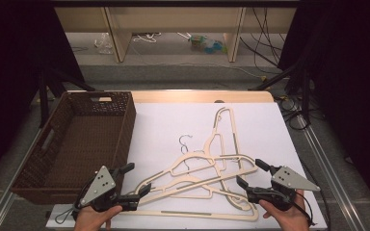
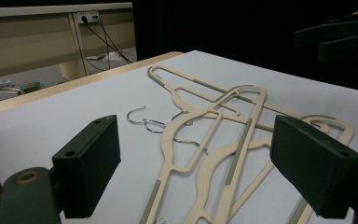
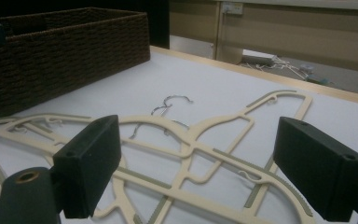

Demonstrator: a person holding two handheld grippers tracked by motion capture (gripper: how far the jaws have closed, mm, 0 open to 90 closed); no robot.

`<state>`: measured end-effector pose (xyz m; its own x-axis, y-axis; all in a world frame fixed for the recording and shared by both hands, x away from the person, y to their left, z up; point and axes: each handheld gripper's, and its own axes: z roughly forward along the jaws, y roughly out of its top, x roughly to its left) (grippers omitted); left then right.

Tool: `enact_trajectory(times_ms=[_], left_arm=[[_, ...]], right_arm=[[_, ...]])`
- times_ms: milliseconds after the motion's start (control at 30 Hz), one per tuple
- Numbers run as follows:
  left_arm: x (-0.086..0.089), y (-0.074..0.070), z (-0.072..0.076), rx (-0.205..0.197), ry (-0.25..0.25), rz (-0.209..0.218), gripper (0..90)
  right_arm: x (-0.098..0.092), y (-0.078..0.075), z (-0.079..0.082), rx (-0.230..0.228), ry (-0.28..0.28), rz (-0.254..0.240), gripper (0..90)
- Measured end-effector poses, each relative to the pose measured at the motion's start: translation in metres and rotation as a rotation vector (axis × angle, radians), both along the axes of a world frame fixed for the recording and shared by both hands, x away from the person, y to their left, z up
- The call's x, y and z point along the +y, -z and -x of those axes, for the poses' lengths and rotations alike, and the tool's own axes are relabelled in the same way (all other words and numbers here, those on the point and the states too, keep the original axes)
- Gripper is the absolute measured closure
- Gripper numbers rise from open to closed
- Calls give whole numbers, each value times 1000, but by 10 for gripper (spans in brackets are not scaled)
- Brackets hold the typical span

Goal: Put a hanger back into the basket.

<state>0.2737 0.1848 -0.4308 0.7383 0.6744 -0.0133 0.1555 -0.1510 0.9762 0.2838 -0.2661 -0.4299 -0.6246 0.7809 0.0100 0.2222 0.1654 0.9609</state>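
nearest me, the left hand-held gripper (image 1: 136, 187) and right hand-held gripper (image 1: 250, 176) both stand with jaws wide, holding nothing, at the table's near edge. between them, just ahead, i note the tangled pile of cream plastic hangers with wire hooks (image 1: 207, 168) flat on the white table (image 1: 265, 125). i judge either hand equally near; the lowest hanger's long bar runs across, left to right. farther left sits the dark brown woven basket (image 1: 125, 125).

black tongs (image 1: 134, 182), square pads, grey triangular screwed plates, trailing black cables.
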Motion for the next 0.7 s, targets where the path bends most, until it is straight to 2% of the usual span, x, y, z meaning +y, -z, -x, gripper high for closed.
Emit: enact_trajectory(times_ms=[167, 433, 500, 567, 700], left_arm=[[-1, 0, 1, 8, -2, 6, 160], [-1, 0, -1, -4, 10, -12, 161], [-1, 1, 0, 4, 5, -4, 161], [-1, 1, -1, 2, 7, -4, 161], [-1, 1, -1, 2, 8, -6, 161]], right_arm=[[0, 0, 0, 2, -9, 2, 162], [3, 0, 0, 24, -20, 27, 162], [4, 1, -1, 35, -32, 12, 162], [3, 1, -2, 19, -24, 26, 162], [4, 0, -1, 47, -27, 21, 164]])
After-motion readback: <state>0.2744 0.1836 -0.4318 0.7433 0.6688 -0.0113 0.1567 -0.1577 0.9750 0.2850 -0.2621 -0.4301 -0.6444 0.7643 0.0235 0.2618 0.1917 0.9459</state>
